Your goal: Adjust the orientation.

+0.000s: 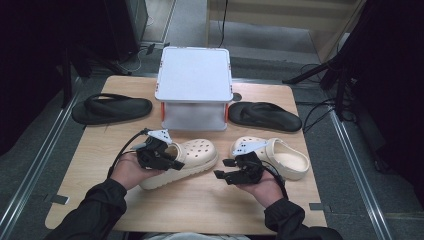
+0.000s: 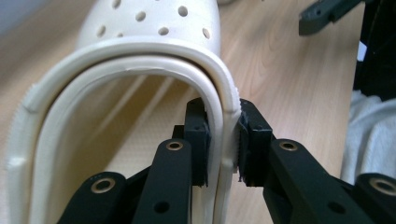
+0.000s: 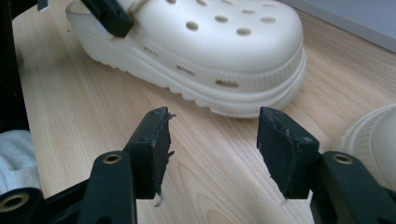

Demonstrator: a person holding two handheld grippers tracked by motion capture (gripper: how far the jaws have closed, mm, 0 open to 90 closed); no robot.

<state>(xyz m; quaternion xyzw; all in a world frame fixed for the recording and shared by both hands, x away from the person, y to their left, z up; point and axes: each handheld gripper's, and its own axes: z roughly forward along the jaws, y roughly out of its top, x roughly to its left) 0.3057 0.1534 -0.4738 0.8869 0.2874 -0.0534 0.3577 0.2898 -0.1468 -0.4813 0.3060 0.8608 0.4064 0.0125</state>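
Wooden surface (image 1: 200, 200) under a fixed overhead camera, with dark floor around it. The left hand-held gripper (image 2: 223, 140) is closed on the heel rim of the left cream clog (image 1: 187, 160), one jaw inside the opening and the other outside, its pads pressing the wall; this clog rests near the front centre of the surface. The right hand-held gripper (image 3: 212, 149) hangs open and empty just above the wood, between the two clogs, with the right cream clog (image 1: 282, 157) close beside it. Likely risk: the grip takes only a thin, pliable rim, so a lift or a pull could let the clog twist, sag or slip from the pads. Obstacles: a white box (image 1: 194, 87) stands directly behind the clogs, flanked by two black flip-flops, one at the left (image 1: 111, 108) and one at the right (image 1: 265, 116), leaving little room for any push toward the back.
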